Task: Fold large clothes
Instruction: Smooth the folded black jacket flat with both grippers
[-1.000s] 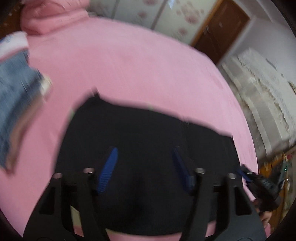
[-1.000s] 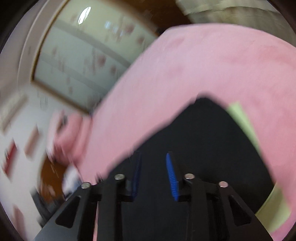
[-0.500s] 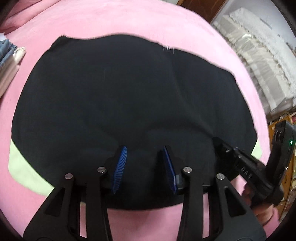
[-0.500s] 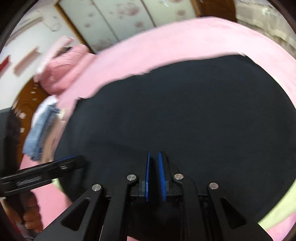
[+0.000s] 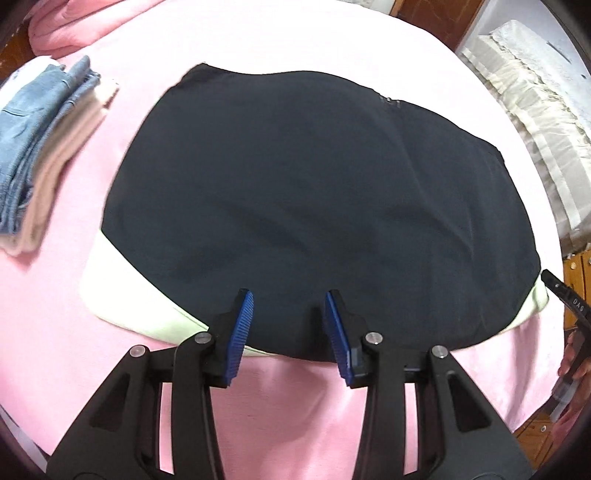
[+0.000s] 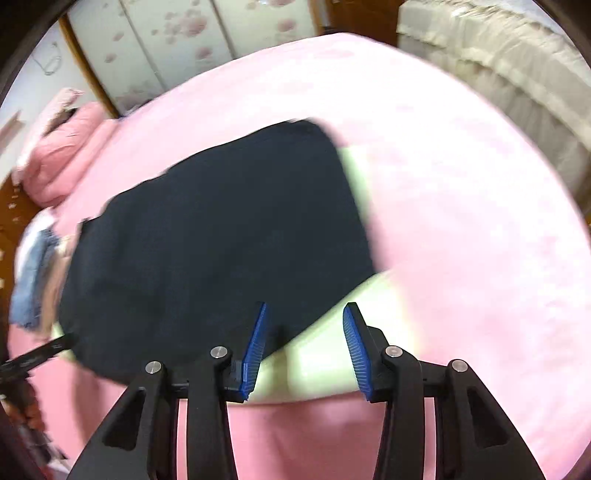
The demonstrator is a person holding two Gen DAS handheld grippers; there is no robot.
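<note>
A bed spread with a pink sheet fills most of both views. At its far left corner lies a heap of pink bedding. Behind the bed stands a wardrobe with pale sliding doors printed with pink blossoms, framed in brown wood. To the right of the bed is a cream, quilted cover draped over some piece of furniture. A white wall shows at the left, and dark brown woodwork beyond the bed

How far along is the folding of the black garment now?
Done: the black garment lies folded flat on the pink bed, pale green parts showing at its corners. In hand: nothing; the left gripper and right gripper have open jaws. Left: probably another fold, then the pile of folded clothes.
</note>
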